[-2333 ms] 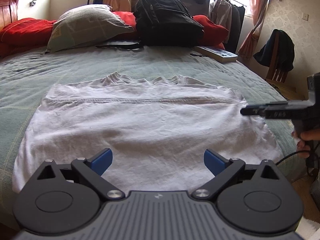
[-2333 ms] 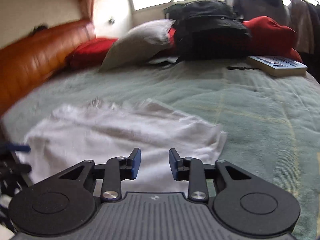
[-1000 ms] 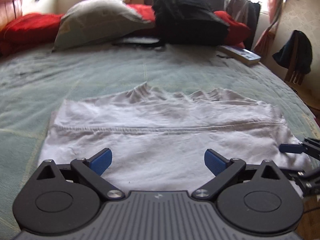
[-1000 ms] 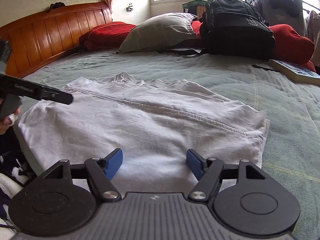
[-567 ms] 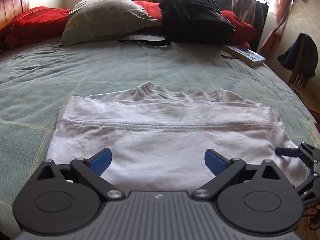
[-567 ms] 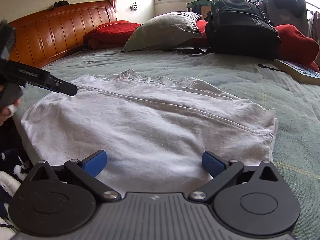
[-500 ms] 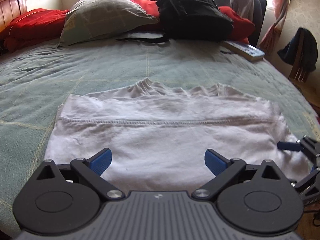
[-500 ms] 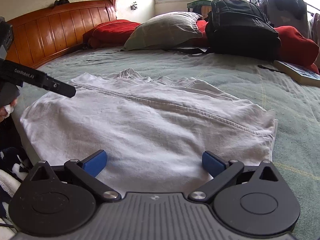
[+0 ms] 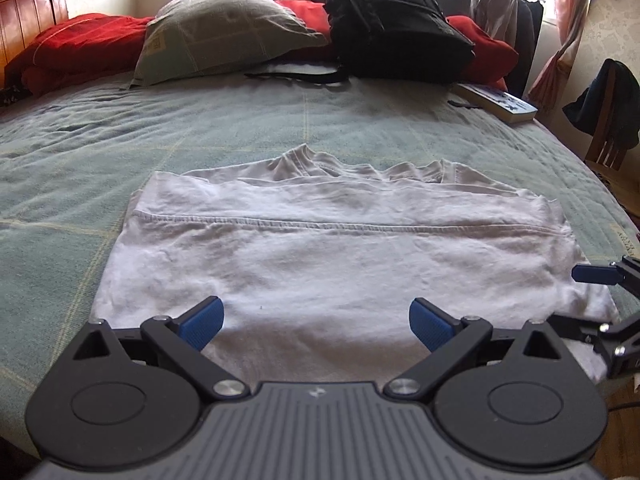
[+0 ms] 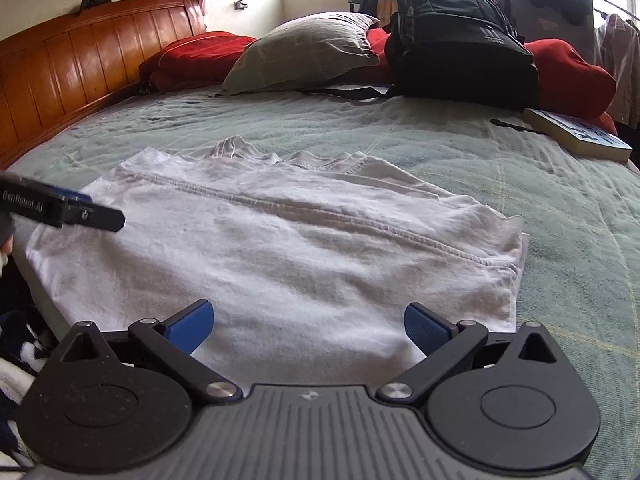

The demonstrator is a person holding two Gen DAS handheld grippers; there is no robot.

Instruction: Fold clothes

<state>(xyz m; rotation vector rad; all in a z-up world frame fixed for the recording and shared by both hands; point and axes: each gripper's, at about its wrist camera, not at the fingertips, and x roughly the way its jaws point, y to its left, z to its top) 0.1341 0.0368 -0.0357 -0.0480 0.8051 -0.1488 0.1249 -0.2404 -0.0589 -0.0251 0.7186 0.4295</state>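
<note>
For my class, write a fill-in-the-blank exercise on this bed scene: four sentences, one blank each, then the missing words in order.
1. The white shirt lies spread on a ____ bedspread.
2. Both the left gripper and the right gripper have their fingers ____.
3. The backpack near the pillow is ____ in colour.
4. The book lies near the bed's right edge, not touching the ____.

Missing words: green; open; black; shirt

white lettering "GenRobot.AI" along the side of the left gripper (image 10: 102,216)
</note>
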